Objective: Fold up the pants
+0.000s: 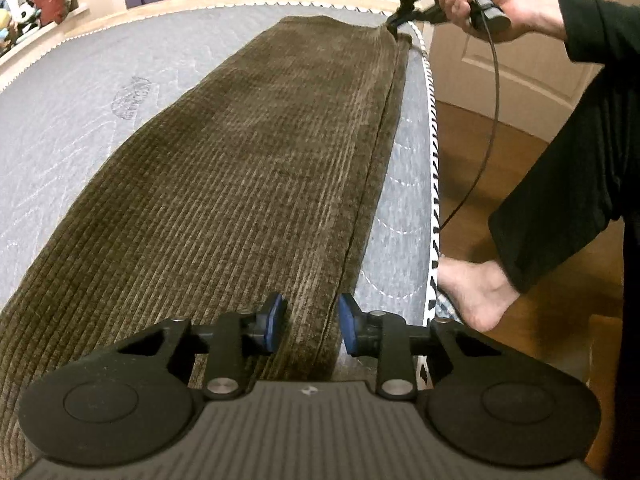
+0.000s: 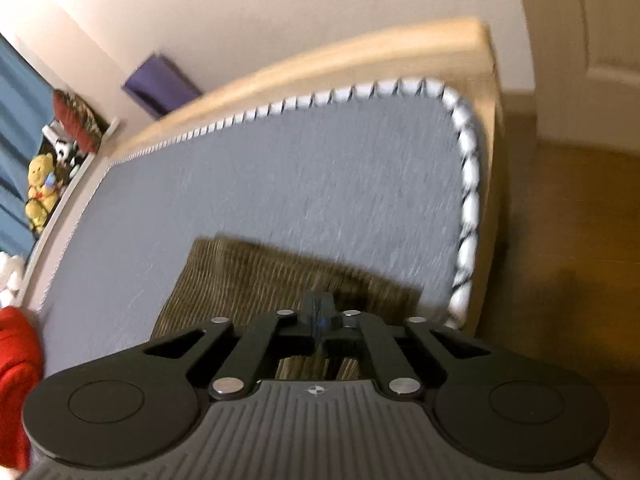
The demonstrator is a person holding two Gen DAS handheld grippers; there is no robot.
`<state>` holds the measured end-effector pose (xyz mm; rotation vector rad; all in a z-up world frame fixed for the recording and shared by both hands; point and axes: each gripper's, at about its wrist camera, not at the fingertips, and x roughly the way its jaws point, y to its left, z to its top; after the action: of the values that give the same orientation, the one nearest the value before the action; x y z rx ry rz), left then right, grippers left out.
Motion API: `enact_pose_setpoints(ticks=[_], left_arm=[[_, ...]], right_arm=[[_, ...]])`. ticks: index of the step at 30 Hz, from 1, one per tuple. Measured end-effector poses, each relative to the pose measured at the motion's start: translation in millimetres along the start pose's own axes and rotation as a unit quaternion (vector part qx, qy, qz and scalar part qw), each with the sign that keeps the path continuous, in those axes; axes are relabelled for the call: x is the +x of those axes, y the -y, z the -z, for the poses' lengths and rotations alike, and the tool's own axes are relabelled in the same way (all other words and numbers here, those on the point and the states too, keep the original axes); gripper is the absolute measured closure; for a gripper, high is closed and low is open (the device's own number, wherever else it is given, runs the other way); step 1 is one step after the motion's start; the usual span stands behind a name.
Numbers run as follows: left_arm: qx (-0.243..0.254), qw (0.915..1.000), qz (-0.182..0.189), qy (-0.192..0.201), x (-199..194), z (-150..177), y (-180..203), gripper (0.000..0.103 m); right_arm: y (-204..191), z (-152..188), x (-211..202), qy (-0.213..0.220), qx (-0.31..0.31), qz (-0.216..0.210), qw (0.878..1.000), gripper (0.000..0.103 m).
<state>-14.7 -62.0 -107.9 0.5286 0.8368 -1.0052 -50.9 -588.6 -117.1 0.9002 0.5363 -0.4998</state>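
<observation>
Pinching pants (image 1: 248,160) corner, right gripper (image 1: 394,22); left gripper (image 1: 308,322) released; mattress (image 1: 80,120) logo unreadable.

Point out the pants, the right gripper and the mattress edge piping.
pants (image 1: 248,168), left wrist view, middle of the brown corduroy leg.
right gripper (image 1: 394,22), left wrist view, fingertips at the far corner of the pants.
mattress edge piping (image 2: 468,168), right wrist view, white corded rim at the corner.

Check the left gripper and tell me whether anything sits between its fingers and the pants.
Nothing visible does. The left gripper is open, its blue pads either side of the near edge of the brown corduroy pants lying along the mattress. No other object lies on the fabric there. The right gripper is shut on the pants' far corner.
</observation>
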Motion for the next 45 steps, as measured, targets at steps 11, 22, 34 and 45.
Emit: enact_pose_setpoints(ticks=[11, 22, 34, 45], left_arm=[[-0.002, 0.9999, -0.01, -0.001, -1.0, 0.8, -2.6, 0.094], [0.028, 0.999, 0.015, -0.031, -15.6, 6.8, -0.1, 0.094], [-0.095, 0.9933, 0.025, -0.061, -31.9, 43.6, -43.3, 0.089], [-0.229, 0.9688, -0.088, 0.036, -120.6, 90.2, -106.8, 0.06]], right_arm=[[-20.3, 13.1, 19.4, -0.019, -0.055, 0.044, 0.997, 0.093], [-8.2, 27.4, -7.0, 0.001, -0.026, 0.157, 0.987, 0.096], [-93.2, 57.7, -46.0, 0.103, -0.156, 0.085, 0.979, 0.061], [-231.7, 183.4, -76.1, 0.008, -0.402, -0.157, 0.902, 0.051]])
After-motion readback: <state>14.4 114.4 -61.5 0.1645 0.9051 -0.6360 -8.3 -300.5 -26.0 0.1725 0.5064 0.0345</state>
